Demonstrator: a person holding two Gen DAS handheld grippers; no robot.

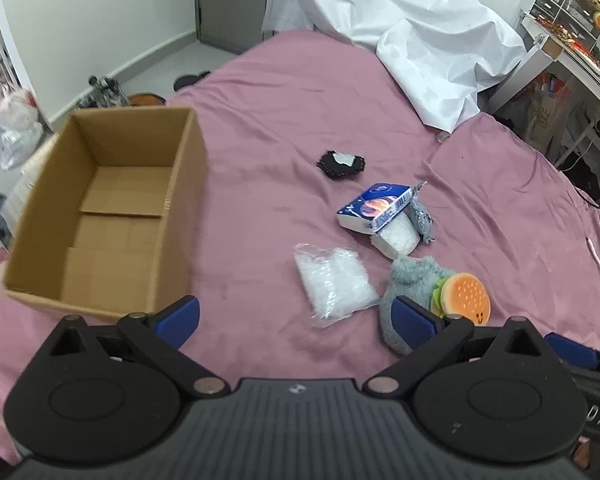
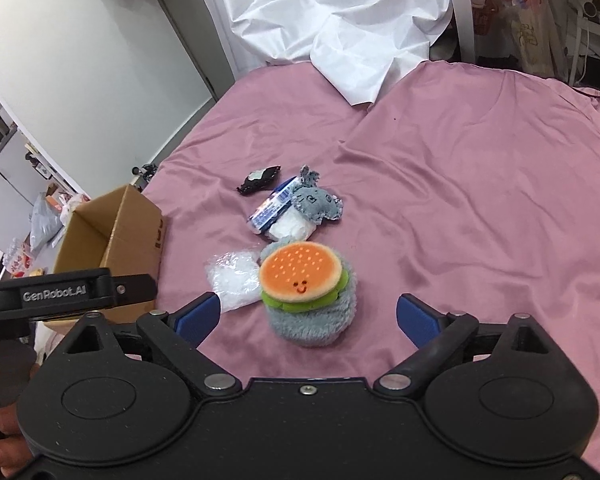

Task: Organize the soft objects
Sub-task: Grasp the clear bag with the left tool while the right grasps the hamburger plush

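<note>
My right claw (image 2: 308, 316) is released, fingers spread wide, nothing gripped; burger plush (image 2: 300, 278) on the grey fuzzy pouch (image 2: 314, 320) sits just ahead between the fingers. My left claw (image 1: 296, 314) is also released, empty. Cardboard box (image 1: 100, 208) ahead-left of it, clear bag (image 1: 334, 282) ahead, tissue pack (image 1: 374, 208) farther ahead-right.

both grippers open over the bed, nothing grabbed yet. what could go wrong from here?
1. The burger plush sits on a grey fuzzy thing; the open right gripper may grab both or topple the burger.
2. The tissue pack leans on a white roll and a grey toy; pulling one may drag the rest.
3. The clear bag looks slippery for the open left gripper.
</note>
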